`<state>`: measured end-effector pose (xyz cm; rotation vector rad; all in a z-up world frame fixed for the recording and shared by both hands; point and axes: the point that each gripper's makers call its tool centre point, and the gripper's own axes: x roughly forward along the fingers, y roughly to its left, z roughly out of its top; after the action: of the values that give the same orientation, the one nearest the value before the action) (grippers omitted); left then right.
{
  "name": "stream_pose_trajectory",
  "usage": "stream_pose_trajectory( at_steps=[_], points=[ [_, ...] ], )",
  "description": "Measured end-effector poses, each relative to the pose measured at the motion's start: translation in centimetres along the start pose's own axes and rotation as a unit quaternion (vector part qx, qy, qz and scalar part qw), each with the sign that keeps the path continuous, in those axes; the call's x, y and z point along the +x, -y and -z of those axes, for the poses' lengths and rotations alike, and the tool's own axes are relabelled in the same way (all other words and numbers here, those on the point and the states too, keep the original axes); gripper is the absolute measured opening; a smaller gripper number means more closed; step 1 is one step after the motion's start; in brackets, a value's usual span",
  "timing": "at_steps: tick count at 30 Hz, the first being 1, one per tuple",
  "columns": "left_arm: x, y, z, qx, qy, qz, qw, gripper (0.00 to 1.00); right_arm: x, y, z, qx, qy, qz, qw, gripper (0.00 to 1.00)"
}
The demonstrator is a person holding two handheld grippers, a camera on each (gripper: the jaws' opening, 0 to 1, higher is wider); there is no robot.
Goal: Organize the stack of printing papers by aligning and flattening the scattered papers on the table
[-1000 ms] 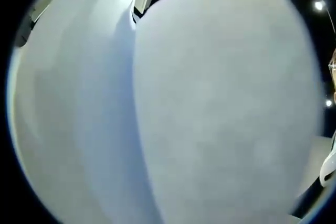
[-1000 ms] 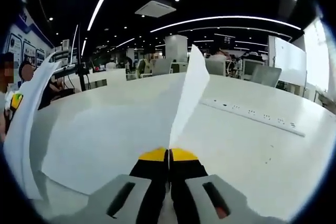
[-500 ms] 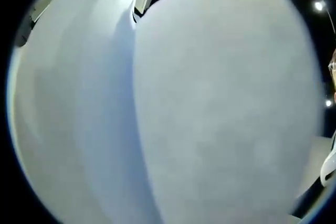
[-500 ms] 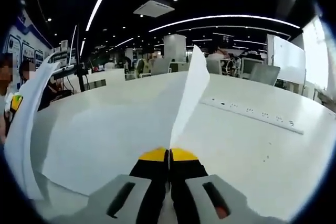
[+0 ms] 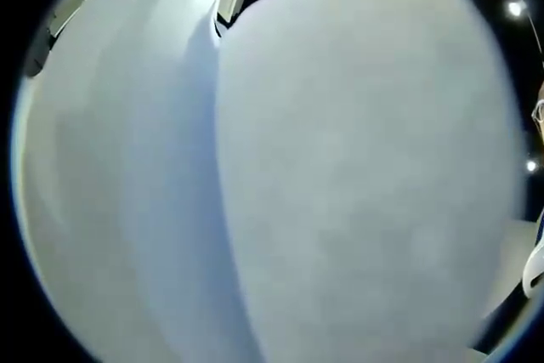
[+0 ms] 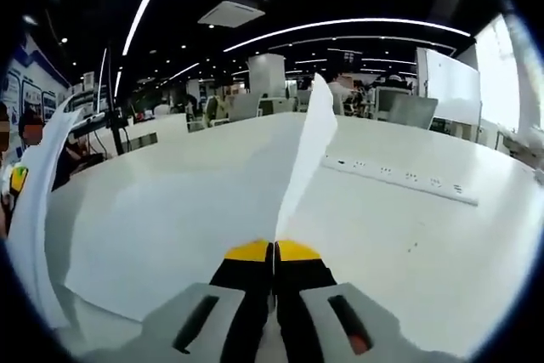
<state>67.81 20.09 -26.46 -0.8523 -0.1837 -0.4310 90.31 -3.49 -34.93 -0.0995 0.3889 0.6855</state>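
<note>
Two smooth curled white papers (image 6: 308,155) in rt hand-held gripper (image 6: 274,252)

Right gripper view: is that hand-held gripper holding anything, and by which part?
Yes. The right hand-held gripper is shut on the near edge of the paper, which rises from the jaws above the table.

You have one pair of tongs (image 6: 274,254) showing in the right gripper view, its two yellow-tipped jaws pressed together. One desk (image 6: 425,235) spreads beneath them. One power strip (image 6: 399,179) lies ahead and right of the tongs. At least two white paper sheets (image 5: 357,176) overlap in the left gripper view; a full paper count can't be told.
</note>
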Motion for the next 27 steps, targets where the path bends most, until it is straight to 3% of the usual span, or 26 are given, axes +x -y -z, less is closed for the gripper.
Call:
stream_pose_trajectory(
  at_steps=[8,13,16,27],
  points=[
    [0.0,0.0,0.0,-0.001,0.001,0.001,1.0,0.07,-0.6,0.9,0.1,0.029,-0.001,0.011,0.9995,0.0],
    [0.0,0.0,0.0,-0.001,0.0,0.001,1.0,0.07,-1.2,1.6,0.2,0.039,-0.001,0.036,0.9986,0.0],
    [0.0,0.1,0.1,0.002,-0.003,0.003,1.0,0.07,-1.8,1.7,0.0,0.065,0.003,0.042,0.997,0.0],
    [0.1,0.0,0.2,0.009,-0.006,0.001,0.9999,0.08,-3.6,2.0,-1.1,0.069,0.02,0.041,0.9965,0.0]
  ],
)
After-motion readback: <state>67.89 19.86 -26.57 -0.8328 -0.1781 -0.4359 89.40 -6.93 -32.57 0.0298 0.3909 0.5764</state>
